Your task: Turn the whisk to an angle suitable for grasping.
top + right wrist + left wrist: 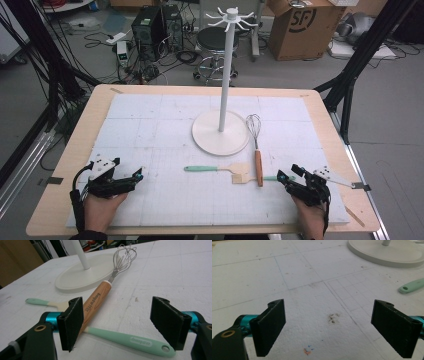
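Ahead of both wide-open grippers, left (139, 174) and right (280, 176), lies a scuffed white gridded foam board (150, 135) on a wooden table (80, 135), beyond it grey floor (395, 115) strewn with cables

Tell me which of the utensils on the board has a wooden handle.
The whisk, lying right of the stand's base, has the brown wooden handle. The other two utensils have mint green handles, one running under the whisk's handle end.
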`<control>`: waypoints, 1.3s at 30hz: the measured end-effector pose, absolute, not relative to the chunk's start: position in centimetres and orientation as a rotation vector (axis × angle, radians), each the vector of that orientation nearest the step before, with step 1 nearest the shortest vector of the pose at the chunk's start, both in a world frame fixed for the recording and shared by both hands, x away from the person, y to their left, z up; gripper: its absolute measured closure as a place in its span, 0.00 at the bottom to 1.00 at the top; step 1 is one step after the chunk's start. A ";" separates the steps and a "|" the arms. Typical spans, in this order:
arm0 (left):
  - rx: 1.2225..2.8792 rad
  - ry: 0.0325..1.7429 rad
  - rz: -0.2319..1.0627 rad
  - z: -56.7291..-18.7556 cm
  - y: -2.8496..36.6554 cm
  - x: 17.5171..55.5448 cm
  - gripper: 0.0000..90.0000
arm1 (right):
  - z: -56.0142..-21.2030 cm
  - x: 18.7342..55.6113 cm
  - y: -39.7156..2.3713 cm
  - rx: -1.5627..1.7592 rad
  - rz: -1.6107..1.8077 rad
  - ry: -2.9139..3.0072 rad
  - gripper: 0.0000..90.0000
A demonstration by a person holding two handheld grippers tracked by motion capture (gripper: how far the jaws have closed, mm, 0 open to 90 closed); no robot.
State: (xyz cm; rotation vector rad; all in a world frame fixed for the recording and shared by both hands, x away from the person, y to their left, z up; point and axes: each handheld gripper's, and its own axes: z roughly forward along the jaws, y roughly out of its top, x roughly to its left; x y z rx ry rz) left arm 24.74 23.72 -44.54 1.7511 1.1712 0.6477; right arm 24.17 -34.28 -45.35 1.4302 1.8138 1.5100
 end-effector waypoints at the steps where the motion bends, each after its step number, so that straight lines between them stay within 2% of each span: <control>1: 1.750 1.174 0.649 -44.5 23.8 24.7 0.14 | -45.3 24.2 -34.3 1.430 1.510 1.814 0.30; 3: 1.738 1.180 0.650 -44.4 23.9 24.6 0.14 | -45.2 24.5 -34.3 1.431 1.561 1.806 0.30; 6: 1.740 1.178 0.655 -44.4 23.8 24.5 0.14 | -44.7 25.2 -33.8 1.448 1.624 1.808 0.37; 9: 1.740 1.178 0.656 -44.4 23.8 24.5 0.14 | -44.1 26.1 -32.9 1.439 1.638 1.851 0.51; 10: 1.740 1.179 0.655 -44.5 23.8 24.6 0.14 | -44.1 26.1 -32.9 1.439 1.638 1.851 0.51; 11: 1.736 1.180 0.652 -44.5 23.8 24.6 0.14 | -43.8 26.7 -32.2 1.436 1.622 1.890 0.59; 13: 1.739 1.185 0.650 -44.5 23.8 24.6 0.14 | -43.7 27.4 -31.7 1.434 1.632 1.916 0.68; 25: 1.744 1.177 0.647 -44.6 23.4 24.6 0.14 | -43.3 32.4 -29.7 1.531 1.684 2.046 0.98; 33: 1.741 1.163 0.653 -44.5 23.3 24.6 0.14 | -43.1 36.7 -27.7 1.565 1.570 2.183 1.00; 39: 1.710 1.145 0.681 -44.2 23.3 24.2 0.15 | -43.5 38.3 -27.5 1.618 1.589 2.190 0.99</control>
